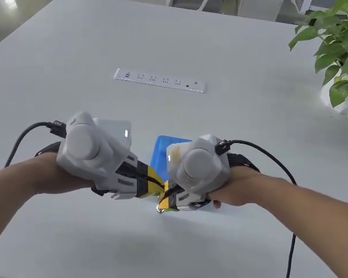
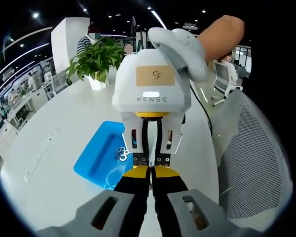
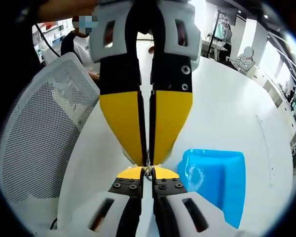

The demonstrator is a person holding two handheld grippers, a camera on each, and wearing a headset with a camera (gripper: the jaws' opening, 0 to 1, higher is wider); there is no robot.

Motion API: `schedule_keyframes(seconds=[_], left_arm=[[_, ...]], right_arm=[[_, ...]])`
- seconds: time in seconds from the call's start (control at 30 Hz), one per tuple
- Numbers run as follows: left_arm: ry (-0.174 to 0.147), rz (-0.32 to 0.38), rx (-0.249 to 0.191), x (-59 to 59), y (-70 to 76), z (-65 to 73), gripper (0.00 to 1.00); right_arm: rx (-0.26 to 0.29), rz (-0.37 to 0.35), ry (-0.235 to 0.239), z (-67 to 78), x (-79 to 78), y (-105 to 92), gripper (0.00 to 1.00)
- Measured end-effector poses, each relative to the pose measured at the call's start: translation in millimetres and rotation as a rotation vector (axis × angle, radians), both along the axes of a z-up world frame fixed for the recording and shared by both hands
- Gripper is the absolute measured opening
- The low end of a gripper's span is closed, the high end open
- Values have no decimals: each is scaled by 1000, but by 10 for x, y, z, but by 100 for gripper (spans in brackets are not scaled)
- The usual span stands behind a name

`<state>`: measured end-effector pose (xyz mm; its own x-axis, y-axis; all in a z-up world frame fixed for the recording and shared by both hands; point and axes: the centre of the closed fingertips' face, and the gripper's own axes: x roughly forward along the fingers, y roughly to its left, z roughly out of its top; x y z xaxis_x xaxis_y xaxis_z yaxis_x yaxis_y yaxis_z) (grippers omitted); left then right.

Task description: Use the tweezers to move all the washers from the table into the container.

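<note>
Left claw [image 2: 150, 170]: clenched, meeting the other tip to tip.
Right claw [image 3: 148, 174]: clenched; a thin metal glint shows where the tips meet, likely the tweezers, though which claw holds them is unclear.
Washers [image 2: 121, 154]: a small cluster at the container's near rim, seemingly inside.
Container [image 2: 94, 163]: blue, just beyond the joined tips, about equally near both claws.
Room: the desk [image 1: 232, 116] lies open around; the power strip [image 1: 159, 80] is well apart.

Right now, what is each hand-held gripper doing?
Left hand-held gripper: closed; contents cannot be told.
Right hand-held gripper: closed; contents cannot be told.
</note>
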<state>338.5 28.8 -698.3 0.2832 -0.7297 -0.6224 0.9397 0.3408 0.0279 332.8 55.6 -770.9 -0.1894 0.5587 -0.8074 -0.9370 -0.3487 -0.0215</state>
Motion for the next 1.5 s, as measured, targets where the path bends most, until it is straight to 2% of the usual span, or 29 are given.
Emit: schedule_keyframes(seconds=[0.43,0.57,0.93,1.03,1.1,1.17,1.23,1.3,1.33,1.5], left_arm=[[-4,-6,3,-25,36,-35,7],[-10,1,-16,-20,40,1,10],[-20,59,-84,-35,88,174,28],[-8,84,-110,-55,110,200,32],[-5,97,-122,-73,130,206,37],[-27,113,-118,-68,172,210,41],[-14,134,-139,-79,199,227,43],[-25,145,-155,-78,219,250,46],[-16,163,-170,-82,233,263,47],[-21,184,-186,-126,281,281,52]], right_arm=[[8,8,-10,18,-39,-4,6],[13,11,-13,62,-37,-4,6],[26,10,-20,296,-20,-47,6],[24,13,-23,361,-12,-70,6],[25,10,-24,415,5,-86,7],[28,6,-30,479,31,-97,7],[34,1,-24,548,43,-108,7],[38,0,-27,612,70,-121,7],[40,-2,-25,641,75,-125,7],[55,-9,-36,808,168,-138,7]])
